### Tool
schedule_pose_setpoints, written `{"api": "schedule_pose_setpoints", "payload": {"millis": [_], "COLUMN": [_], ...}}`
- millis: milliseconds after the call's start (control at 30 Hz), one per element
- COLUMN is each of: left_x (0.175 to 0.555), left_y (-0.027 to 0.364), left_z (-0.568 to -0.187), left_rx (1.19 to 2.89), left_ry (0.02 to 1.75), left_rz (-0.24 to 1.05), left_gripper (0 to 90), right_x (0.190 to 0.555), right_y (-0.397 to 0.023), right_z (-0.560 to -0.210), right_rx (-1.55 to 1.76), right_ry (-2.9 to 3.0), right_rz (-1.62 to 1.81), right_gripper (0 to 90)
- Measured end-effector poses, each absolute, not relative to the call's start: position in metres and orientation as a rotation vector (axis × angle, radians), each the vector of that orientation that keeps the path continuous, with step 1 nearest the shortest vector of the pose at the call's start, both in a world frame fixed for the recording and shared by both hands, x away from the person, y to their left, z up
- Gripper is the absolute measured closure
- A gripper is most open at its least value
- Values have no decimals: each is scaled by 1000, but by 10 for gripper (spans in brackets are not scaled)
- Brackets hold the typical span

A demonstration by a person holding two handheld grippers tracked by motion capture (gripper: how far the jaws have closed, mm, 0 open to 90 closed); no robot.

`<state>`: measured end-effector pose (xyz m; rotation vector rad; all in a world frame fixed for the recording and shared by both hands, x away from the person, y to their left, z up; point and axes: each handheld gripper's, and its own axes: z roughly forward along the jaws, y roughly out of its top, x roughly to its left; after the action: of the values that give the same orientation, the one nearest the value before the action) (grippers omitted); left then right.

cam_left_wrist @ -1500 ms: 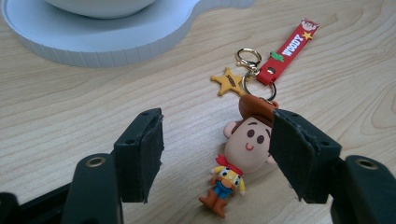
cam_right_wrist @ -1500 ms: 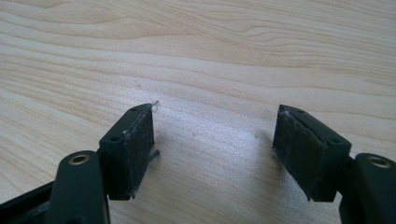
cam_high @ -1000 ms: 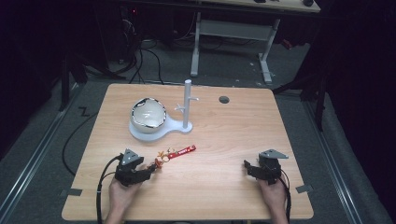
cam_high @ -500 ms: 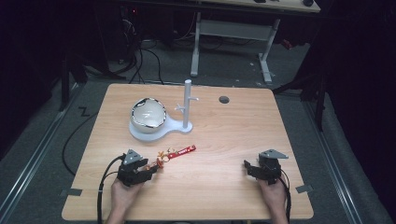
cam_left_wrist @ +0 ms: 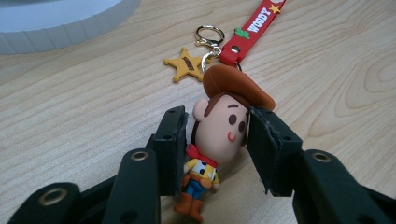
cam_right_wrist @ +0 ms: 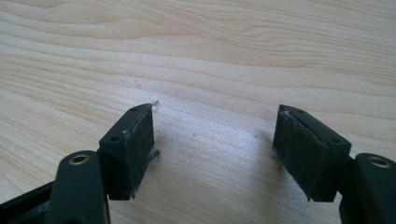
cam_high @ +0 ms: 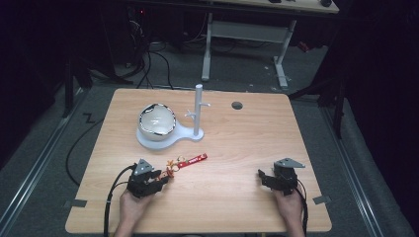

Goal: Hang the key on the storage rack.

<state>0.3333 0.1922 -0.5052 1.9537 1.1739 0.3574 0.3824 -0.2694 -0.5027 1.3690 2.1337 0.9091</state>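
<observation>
High view: pale wooden table, dark room.

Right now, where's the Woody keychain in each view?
High view: Woody keychain lower left of the table, at the left tool tip, red strap angling up-right.
Left gripper view: centre, figure's head between the closing jaws.
Right gripper view: not in it.
Shared landmark: white stand base, top left in the left gripper view.

Probably lab: cables, dark workbench
</observation>
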Motion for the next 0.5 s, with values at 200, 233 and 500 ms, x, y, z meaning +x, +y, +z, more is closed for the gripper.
{"api": "schedule_pose_setpoints", "payload": {"millis": [200,233,500], "left_x": [333,333,331], "left_y": [190,190,189], "left_z": [-505,-505,-505], "left_rx": [1960,1962,1972], "left_ry": [1168,1167,1157], "left_rz": [363,365,374], "left_gripper": [628,636,648], "right_x": [382,382,382], "right_y": [-269,-269,-269], "right_z": [-503,-503,-503], "right_rx": [1369,1369,1369], "right_ry": [2134,2134,2134], "right_rz": [909,909,909], "right_gripper": [296,296,296]}}
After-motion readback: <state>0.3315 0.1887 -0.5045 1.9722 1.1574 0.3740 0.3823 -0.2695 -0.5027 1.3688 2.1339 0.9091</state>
